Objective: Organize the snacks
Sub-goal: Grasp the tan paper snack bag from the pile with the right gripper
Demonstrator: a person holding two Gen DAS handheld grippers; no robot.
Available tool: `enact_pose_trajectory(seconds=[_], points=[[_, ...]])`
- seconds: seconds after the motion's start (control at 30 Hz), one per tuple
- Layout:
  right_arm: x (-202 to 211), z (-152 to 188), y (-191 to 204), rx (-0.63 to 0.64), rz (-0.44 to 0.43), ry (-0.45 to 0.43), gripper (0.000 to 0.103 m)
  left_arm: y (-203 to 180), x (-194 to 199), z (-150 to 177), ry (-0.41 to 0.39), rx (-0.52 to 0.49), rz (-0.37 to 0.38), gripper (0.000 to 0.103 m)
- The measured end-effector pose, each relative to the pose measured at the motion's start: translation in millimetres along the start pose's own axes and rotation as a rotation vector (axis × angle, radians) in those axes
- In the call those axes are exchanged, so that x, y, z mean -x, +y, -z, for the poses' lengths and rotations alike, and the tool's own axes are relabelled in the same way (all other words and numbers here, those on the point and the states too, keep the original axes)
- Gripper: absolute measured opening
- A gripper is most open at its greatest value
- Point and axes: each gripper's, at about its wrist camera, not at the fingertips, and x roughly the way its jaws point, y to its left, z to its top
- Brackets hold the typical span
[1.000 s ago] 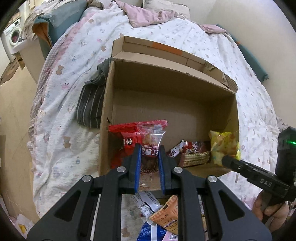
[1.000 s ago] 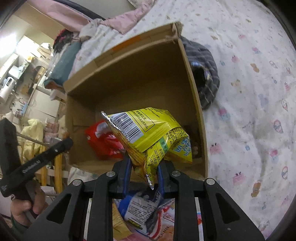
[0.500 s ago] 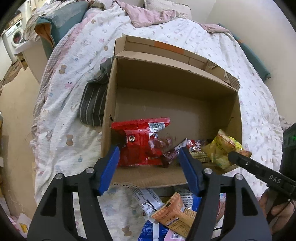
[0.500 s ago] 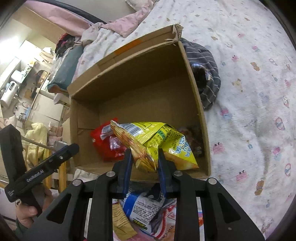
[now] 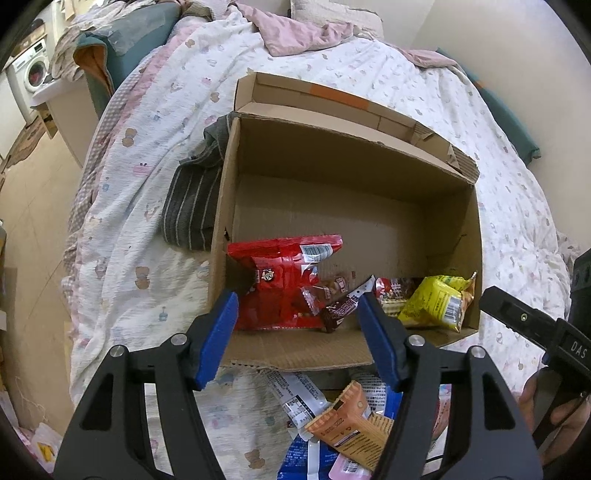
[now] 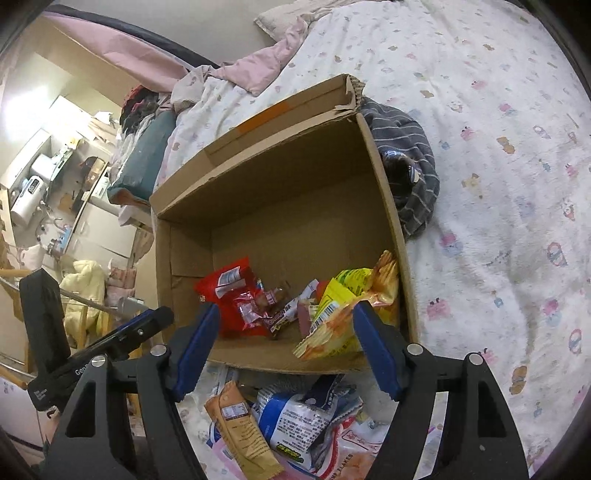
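**Both grippers empty above the box; loose snacks wait below**

The remaining snack pile (image 6: 295, 417) lies on the bed just beneath both grippers, nearer than the cardboard box (image 5: 369, 177) ahead. An orange packet (image 5: 351, 424) lies diagonally under the left gripper (image 5: 297, 328), which stands open and empty. The right gripper (image 6: 286, 339) has just been opening; the yellow packet (image 6: 343, 314) lies free in the box beyond it. Either hand likely reaches down and back.

A white bedspread (image 5: 155, 206) with small cartoon prints covers the bed. A grey striped garment (image 5: 192, 210) lies bunched on it, a pink blanket (image 5: 295, 33) sits farther back, and a washing machine (image 5: 31, 72) stands beyond.
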Motion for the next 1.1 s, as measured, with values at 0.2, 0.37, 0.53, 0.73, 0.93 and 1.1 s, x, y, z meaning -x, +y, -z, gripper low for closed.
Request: enact_pose_trajectory(seconds=[0.2,0.37,0.53,0.73,0.93,1.1], points=[[15,7,5,0.032,-0.001,-0.029,0.077,5,10,6,-0.012,0.02,-0.001,0.064],[17,24,22,0.101,-0.031,0.011,0.077,4,20,12,-0.031,0.012,-0.023,0.064],[9,49,42,0.216,-0.053,0.1,0.077,9,31,25,-0.034,0.005,-0.056,0.064],[-5,79,57,0.325,-0.014,0.185,0.077,24,44,48,-0.025,0.045,-0.061,0.064],[-22,94,70,0.406,0.048,0.226,0.077,44,54,70,-0.025,0.094,-0.076,0.064],[-36,107,83,0.48,0.075,0.254,0.077,64,57,84,-0.011,0.129,-0.082,0.064]])
